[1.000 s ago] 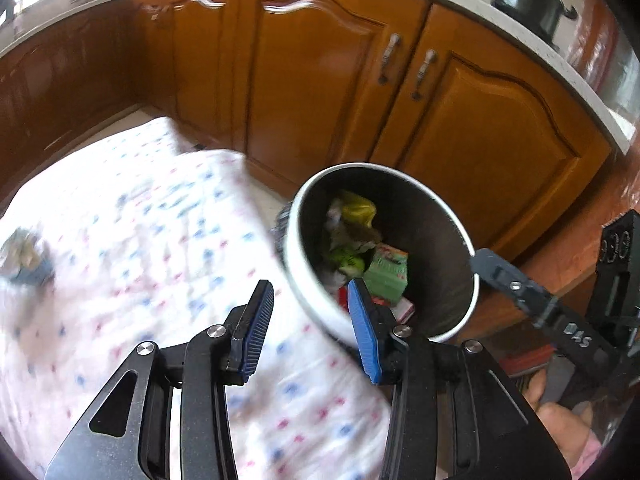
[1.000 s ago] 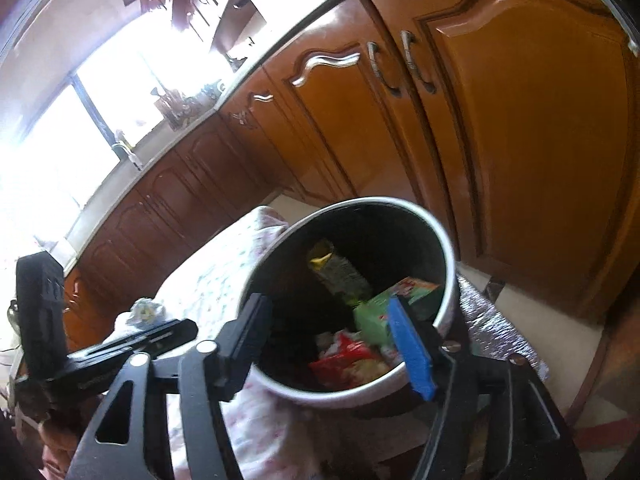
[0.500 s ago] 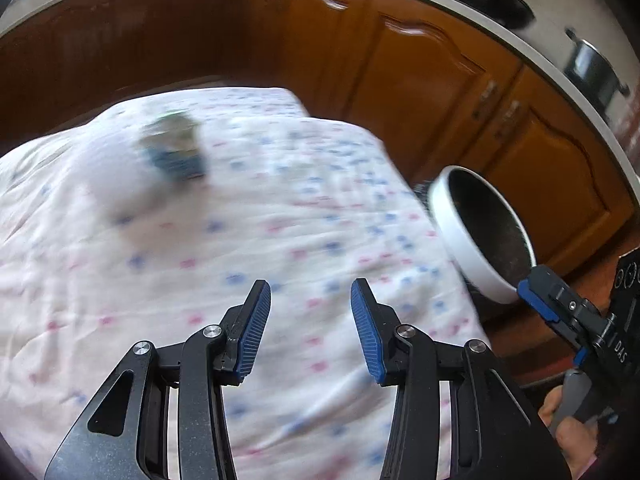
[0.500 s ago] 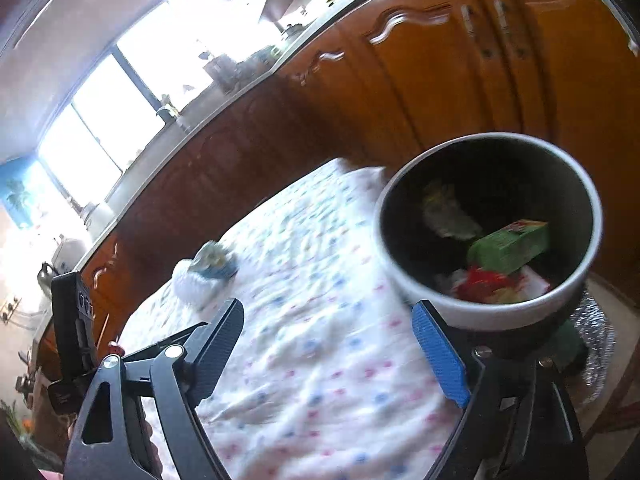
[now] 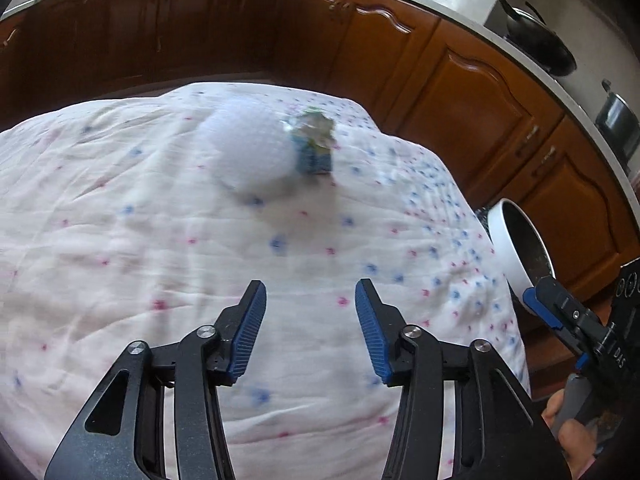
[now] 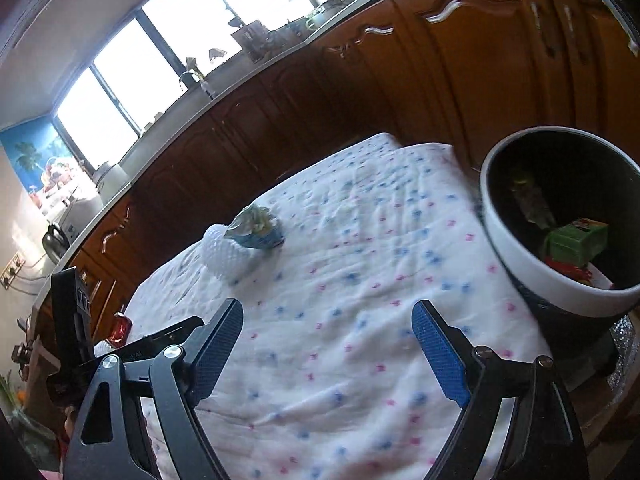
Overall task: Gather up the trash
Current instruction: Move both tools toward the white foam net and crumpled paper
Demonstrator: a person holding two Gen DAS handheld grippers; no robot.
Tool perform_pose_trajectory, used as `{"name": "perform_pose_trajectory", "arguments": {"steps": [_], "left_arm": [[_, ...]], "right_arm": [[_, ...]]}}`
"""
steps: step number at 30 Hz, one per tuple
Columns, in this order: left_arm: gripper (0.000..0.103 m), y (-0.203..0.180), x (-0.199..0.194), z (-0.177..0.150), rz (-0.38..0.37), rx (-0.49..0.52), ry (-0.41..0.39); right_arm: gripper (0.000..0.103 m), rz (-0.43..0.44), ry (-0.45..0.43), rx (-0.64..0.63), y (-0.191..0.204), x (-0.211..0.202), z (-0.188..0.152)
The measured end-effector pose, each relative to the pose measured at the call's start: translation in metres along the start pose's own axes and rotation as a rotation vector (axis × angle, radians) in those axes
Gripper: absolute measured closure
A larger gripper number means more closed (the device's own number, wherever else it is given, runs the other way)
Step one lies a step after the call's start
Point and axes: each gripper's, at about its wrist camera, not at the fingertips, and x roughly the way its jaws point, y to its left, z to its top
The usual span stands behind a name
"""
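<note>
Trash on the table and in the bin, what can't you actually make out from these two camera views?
- Crumpled blue wrapper: left wrist view, motion-blurred; print unreadable.
- White foam piece: right wrist view, the wrapper overlaps its far edge; whether they touch is unclear.
- Bin contents: its near wall hides the bottom; only a green carton and red packaging show. In the left wrist view the bin's inside is dark.
- Right gripper: mostly cut off by the frame edge there.

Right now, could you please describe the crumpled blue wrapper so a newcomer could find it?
Start at the dotted white cloth covering the table. Toward its far side lies a white foam-like lump. The wrapper touches that lump, small, crumpled, blue with pale green on top.
</note>
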Motion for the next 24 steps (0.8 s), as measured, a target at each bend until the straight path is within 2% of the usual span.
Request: {"name": "perform_pose_trajectory", "arguments": {"steps": [6, 8, 10, 13, 20, 24], "left_arm": [[0.053, 0.024, -0.004, 0.01, 0.021, -0.025, -0.01], [0.05, 0.028, -0.003, 0.015, 0.024, -0.02, -0.01], [0.04, 0.033, -0.004, 0.023, 0.024, -0.024, -0.012], [0.04, 0.037, -0.004, 0.035, 0.027, -0.022, -0.027], [0.038, 0.04, 0.008, 0.064, 0.058, 0.011, -0.054], [0.036, 0.043, 0.024, 0.081, 0.06, 0.028, -0.049]], "right_arm": [[0.015, 0.018, 0.045, -0.044, 0.021, 0.024, 0.006], [0.015, 0.022, 0.056, -0.061, 0.029, 0.033, 0.011], [0.015, 0.026, 0.06, -0.08, 0.036, 0.042, 0.017], [0.015, 0.037, 0.073, -0.084, 0.043, 0.058, 0.028], [0.015, 0.126, 0.089, -0.029, 0.053, 0.102, 0.063], [0.017, 0.126, 0.1, -0.023, 0.061, 0.133, 0.08]]}}
